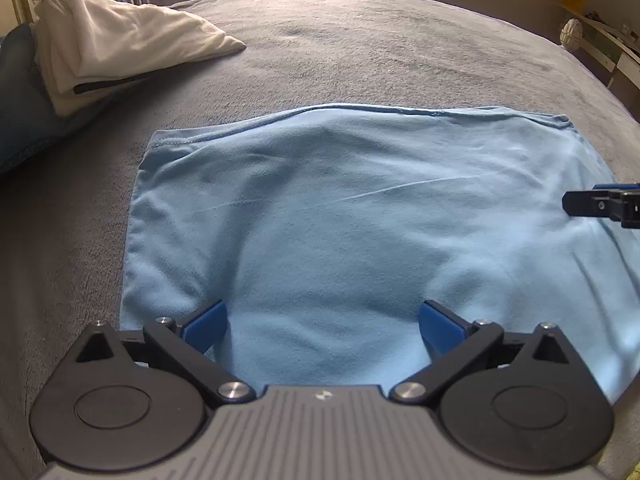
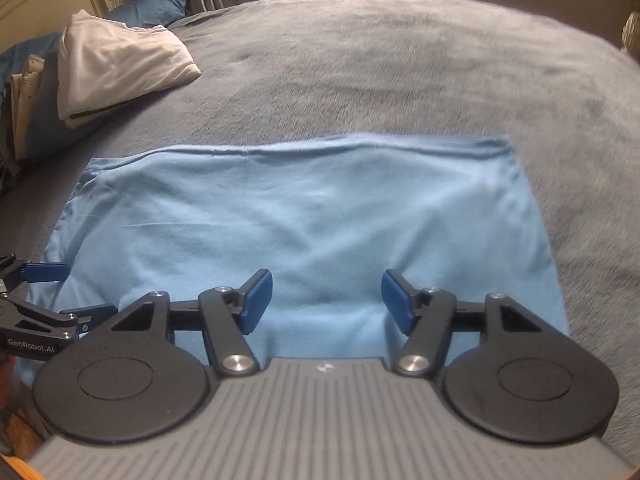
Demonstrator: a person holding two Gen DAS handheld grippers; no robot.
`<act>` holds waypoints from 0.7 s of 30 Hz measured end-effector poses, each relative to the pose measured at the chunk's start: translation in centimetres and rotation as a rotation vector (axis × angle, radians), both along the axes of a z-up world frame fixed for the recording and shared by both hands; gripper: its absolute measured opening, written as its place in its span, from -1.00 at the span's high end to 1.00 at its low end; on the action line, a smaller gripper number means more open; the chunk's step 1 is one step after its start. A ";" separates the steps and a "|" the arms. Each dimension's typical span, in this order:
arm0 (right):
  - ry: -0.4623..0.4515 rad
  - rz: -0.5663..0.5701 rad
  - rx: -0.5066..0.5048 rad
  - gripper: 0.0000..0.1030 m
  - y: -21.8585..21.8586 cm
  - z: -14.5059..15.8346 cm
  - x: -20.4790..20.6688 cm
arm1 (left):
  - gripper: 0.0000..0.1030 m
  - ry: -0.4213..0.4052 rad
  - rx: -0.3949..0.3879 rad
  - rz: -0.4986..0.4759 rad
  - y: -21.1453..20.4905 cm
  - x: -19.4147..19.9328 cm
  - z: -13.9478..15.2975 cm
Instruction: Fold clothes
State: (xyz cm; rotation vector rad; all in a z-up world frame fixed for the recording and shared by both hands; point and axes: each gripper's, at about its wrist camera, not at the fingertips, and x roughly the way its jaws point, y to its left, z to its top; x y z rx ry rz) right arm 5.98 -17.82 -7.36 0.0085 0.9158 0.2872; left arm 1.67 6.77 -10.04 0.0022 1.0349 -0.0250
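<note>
Hovering released over the folded blue garment (image 1: pixel 340 208): both hand-held grippers, jaws apart

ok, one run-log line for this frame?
stage: mid-fold | light blue garment: flat on grey bed | left gripper: open, empty | right gripper: open, empty

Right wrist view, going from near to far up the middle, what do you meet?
Right gripper, open → light blue garment lying flat → bare grey blanket → wall at the back.
</note>
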 end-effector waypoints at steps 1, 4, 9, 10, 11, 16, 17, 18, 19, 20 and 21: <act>-0.011 -0.006 -0.017 -0.29 0.0 0.2 0.1 | -0.99 0.003 -0.002 0.003 0.0 0.0 0.0; -0.009 -0.037 -0.058 -0.49 -0.1 0.1 0.3 | -1.00 0.009 -0.005 0.010 0.1 0.2 0.0; 0.063 -0.041 -0.122 -0.63 0.4 -1.8 0.4 | -1.00 0.016 -0.003 0.021 -0.1 0.3 0.0; 0.064 -0.033 -0.141 -0.65 0.8 -2.1 0.3 | -1.00 0.019 -0.005 0.025 0.0 0.3 0.1; 0.058 -0.028 -0.155 -0.70 1.1 -2.2 0.2 | -1.00 0.022 -0.007 0.029 0.0 0.3 0.1; 0.077 -0.042 -0.180 -0.94 1.4 -2.5 0.3 | -1.00 0.041 0.003 0.039 -0.1 0.6 0.1; 0.083 -0.049 -0.179 -0.97 1.4 -2.6 0.3 | -1.00 0.044 0.007 0.038 -0.1 0.6 0.1; 0.088 -0.055 -0.174 -0.97 1.3 -2.6 0.3 | -1.00 0.046 0.011 0.035 -0.1 0.6 0.1; 0.092 -0.059 -0.170 -0.97 1.2 -2.6 0.3 | -1.00 0.047 0.012 0.033 -0.1 0.6 0.1; 0.093 -0.060 -0.169 -0.97 1.2 -2.6 0.2 | -1.00 0.047 0.014 0.031 -0.1 0.6 0.1; 0.094 -0.061 -0.168 -0.97 1.2 -2.7 0.2 | -1.00 0.048 0.015 0.029 -0.1 0.5 0.1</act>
